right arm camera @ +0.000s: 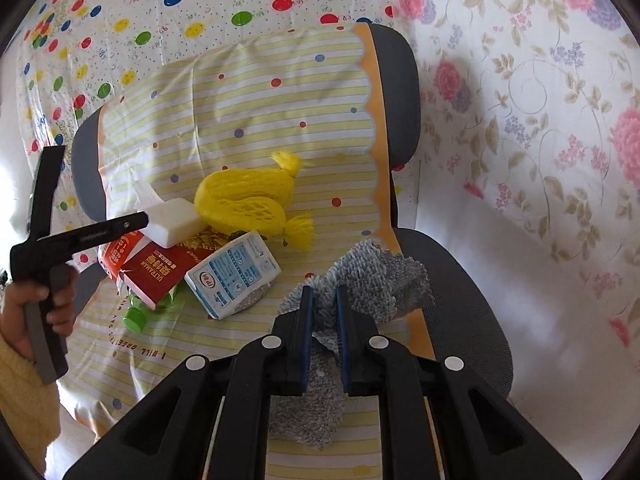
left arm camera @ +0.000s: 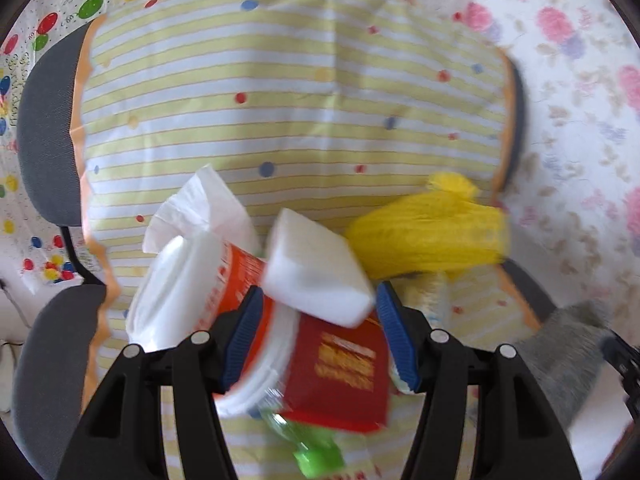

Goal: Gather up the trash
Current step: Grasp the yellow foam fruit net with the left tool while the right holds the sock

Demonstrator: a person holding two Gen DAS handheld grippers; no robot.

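Trash lies in a pile on a chair seat covered by a yellow-striped cloth (left arm camera: 280, 112). My left gripper (left arm camera: 320, 300) is open above the pile, its blue pads on either side of a white foam block (left arm camera: 316, 276) and a red box (left arm camera: 344, 368). Under it lie an orange-and-white cup (left arm camera: 208, 292), white tissue (left arm camera: 200, 208), a green bottle (left arm camera: 316, 452) and yellow foam net (left arm camera: 432, 232). My right gripper (right arm camera: 325, 300) is shut on a grey chenille cloth (right arm camera: 372, 276) at the seat's right edge. The right wrist view also shows a blue-and-white carton (right arm camera: 232, 276).
The grey office chair (right arm camera: 460, 280) has its back (right arm camera: 396, 80) draped by the striped cloth. A balloon-print sheet (right arm camera: 160, 20) and a floral sheet (right arm camera: 540, 120) hang behind. The person's hand (right arm camera: 24, 312) holds the left gripper at the left of the right wrist view.
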